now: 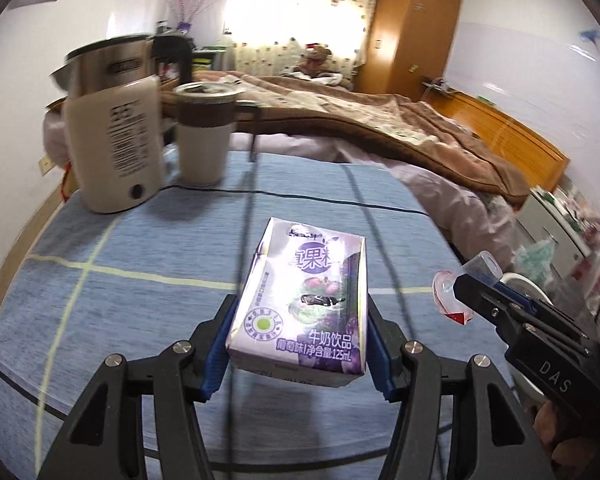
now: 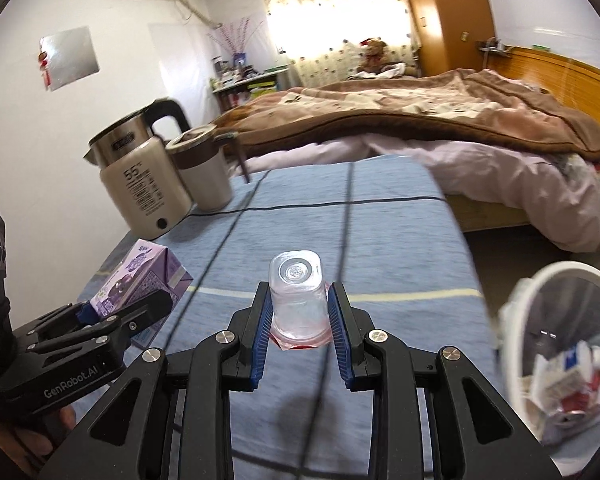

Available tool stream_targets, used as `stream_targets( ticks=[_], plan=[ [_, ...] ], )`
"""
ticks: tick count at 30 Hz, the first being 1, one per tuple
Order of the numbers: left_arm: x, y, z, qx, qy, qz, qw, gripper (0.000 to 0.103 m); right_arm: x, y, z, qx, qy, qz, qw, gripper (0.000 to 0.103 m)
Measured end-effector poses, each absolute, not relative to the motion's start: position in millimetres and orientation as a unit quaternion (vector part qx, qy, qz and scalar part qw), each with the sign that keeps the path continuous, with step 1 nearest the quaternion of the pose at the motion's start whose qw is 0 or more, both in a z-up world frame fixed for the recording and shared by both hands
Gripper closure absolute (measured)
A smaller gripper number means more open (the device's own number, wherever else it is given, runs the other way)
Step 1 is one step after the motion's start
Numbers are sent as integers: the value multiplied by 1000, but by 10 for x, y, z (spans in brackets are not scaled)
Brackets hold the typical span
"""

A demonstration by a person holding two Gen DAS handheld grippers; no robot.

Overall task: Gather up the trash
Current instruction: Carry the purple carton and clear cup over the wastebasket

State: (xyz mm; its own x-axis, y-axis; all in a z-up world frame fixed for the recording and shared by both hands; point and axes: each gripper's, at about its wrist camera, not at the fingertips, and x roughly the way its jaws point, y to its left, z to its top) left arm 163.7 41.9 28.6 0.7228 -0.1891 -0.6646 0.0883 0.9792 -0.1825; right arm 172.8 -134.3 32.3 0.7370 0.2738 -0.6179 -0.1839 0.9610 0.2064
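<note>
My left gripper point(image 1: 298, 312) is shut on a purple milk carton point(image 1: 304, 300) and holds it above the blue tablecloth point(image 1: 140, 248). My right gripper point(image 2: 298, 304) is shut on a clear plastic cup with a red lid point(image 2: 298, 296), held with its base pointing forward. The cup point(image 1: 456, 296) and right gripper show at the right of the left wrist view. The carton point(image 2: 140, 284) and left gripper show at the lower left of the right wrist view. A white trash bin point(image 2: 516, 344) with crumpled cartons inside stands at the table's right, below its edge.
A cream electric kettle point(image 1: 116, 152) and a lidded tumbler point(image 1: 204, 136) stand at the table's far left corner; the kettle's black cord point(image 1: 300, 196) crosses the cloth. A bed with a brown blanket point(image 2: 420, 120) lies beyond the table.
</note>
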Motion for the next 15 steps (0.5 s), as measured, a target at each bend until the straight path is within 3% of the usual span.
stream_targets(
  ticks=[15],
  plan=[
    [1423, -735, 332, -24, 362, -169, 916, 43, 1187, -2486, 415, 96, 322, 40, 941, 74]
  ],
)
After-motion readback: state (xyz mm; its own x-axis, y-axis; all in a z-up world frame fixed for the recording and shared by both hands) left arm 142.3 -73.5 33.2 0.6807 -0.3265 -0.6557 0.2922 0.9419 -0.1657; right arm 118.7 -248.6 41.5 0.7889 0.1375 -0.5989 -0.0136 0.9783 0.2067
